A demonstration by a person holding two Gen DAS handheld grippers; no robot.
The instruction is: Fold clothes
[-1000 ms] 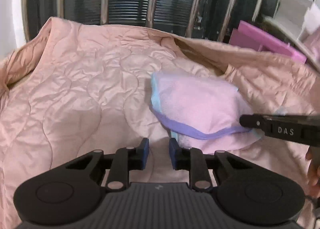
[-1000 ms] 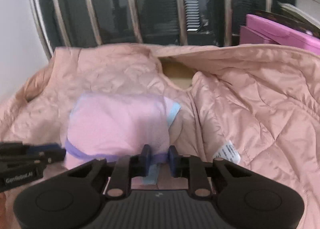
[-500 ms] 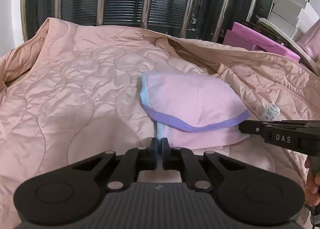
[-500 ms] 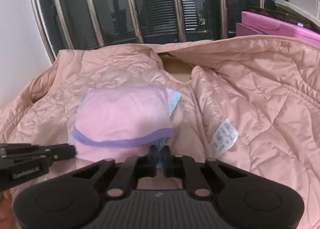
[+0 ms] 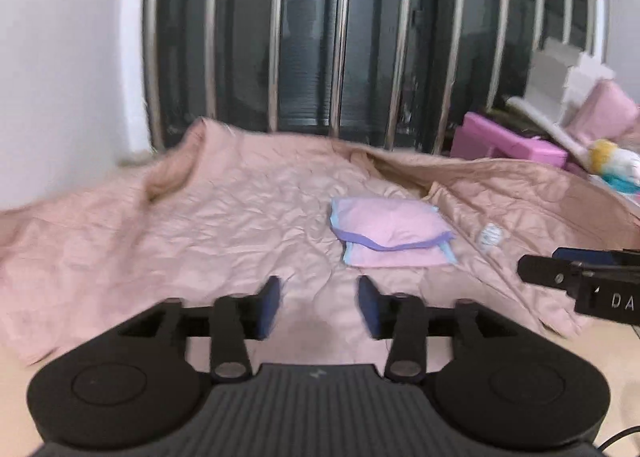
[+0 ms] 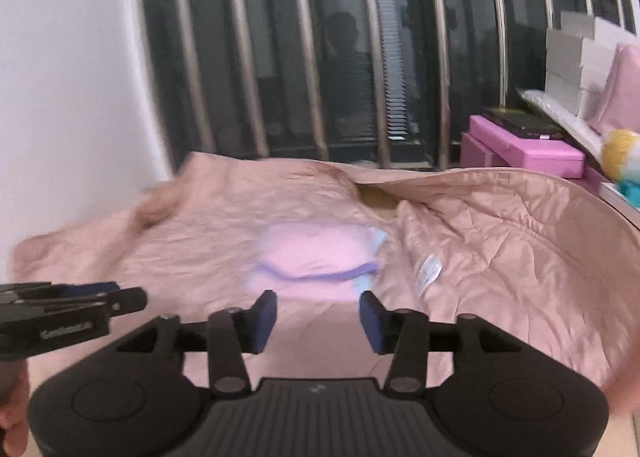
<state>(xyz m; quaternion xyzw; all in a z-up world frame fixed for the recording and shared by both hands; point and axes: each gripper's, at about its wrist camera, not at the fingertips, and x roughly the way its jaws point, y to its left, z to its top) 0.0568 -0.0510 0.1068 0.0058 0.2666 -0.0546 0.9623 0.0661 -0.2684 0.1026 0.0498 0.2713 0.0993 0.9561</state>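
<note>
A small pink garment (image 5: 390, 231) with purple trim and light blue edges lies folded on a spread-out pink quilted jacket (image 5: 224, 225). It also shows, blurred, in the right wrist view (image 6: 320, 253), on the jacket (image 6: 500, 233). My left gripper (image 5: 318, 305) is open and empty, held back and above the jacket's near edge. My right gripper (image 6: 318, 319) is open and empty, also drawn back from the folded garment. Each gripper shows at the side of the other's view, the right (image 5: 580, 281) and the left (image 6: 72, 305).
A barred dark window (image 5: 340, 37) stands behind the jacket. Pink boxes (image 6: 520, 153), white boxes and a plush toy (image 5: 616, 165) are stacked at the right. A white wall (image 5: 68, 57) is at the left. A white care label (image 6: 428, 271) lies on the jacket lining.
Both grippers went from shut to open and pulled back and up from the folded garment. The garment lies let go on the jacket and looks smaller and farther.
</note>
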